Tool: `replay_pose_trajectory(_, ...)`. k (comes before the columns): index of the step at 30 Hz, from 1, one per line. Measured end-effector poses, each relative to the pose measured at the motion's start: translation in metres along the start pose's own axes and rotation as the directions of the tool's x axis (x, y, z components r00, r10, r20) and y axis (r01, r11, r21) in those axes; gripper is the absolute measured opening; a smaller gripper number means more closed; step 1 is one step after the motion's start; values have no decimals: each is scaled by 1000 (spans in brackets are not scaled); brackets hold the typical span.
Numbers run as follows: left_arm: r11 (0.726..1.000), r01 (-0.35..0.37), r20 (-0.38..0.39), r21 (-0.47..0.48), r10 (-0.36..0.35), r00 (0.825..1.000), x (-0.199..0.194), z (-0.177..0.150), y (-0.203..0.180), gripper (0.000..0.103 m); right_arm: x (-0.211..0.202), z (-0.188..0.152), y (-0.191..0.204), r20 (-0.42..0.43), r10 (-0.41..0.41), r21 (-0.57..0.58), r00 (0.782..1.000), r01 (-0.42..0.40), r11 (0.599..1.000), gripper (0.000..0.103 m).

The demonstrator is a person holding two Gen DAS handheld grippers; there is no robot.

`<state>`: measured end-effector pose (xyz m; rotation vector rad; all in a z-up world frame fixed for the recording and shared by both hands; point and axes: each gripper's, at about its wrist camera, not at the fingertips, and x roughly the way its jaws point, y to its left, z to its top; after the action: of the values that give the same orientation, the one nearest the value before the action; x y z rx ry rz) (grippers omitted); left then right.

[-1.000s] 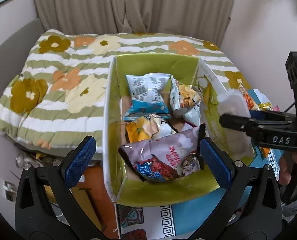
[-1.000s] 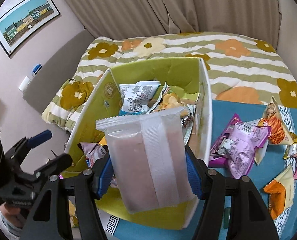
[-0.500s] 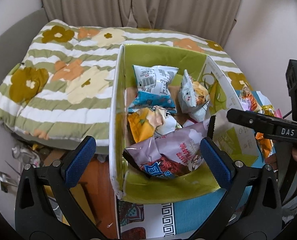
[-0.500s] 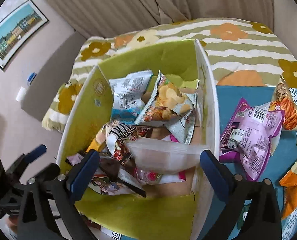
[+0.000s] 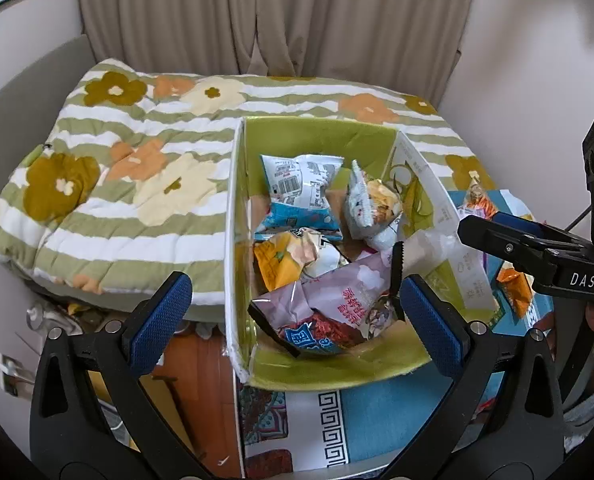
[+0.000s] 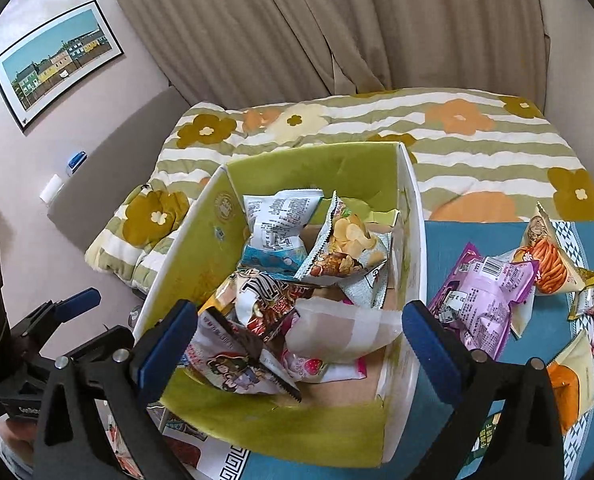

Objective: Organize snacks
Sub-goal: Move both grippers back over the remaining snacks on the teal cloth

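Right wrist: green box (image 6: 201, 264) holds snack packets (image 6: 343, 248)

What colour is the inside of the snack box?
Lime green, on the box walls; clearest in the right wrist view.

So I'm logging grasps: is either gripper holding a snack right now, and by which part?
Nothing is held. The right gripper and left gripper are both open; the white packet lies loose in the box.
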<state>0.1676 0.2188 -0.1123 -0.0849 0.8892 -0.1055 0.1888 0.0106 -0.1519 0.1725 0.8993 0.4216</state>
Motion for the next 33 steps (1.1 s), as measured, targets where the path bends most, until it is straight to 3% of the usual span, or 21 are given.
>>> replay_pose_trajectory(10, 1000, 21, 35, 9, -21, 999, -30, 4, 0, 103, -41, -2, 25, 69, -95, -47, 993, 98, 994, 102)
replay_pose_trajectory(20, 999, 15, 101, 30, -18, 995, -62, 5, -29, 103, -94, -9, 10, 141, -179, -18, 974, 183, 983, 102)
replay_pose_trajectory(26, 999, 20, 108, 33, -24, 994, -67, -1, -71, 103, -132, -18, -23, 175, -203, 4, 963, 205, 979, 102)
replay_pose_trajectory(33, 994, 71, 119, 84, -81, 990, -62, -15, -157, 103, -177, -36, -76, 190, -254, -34, 948, 265, 964, 102)
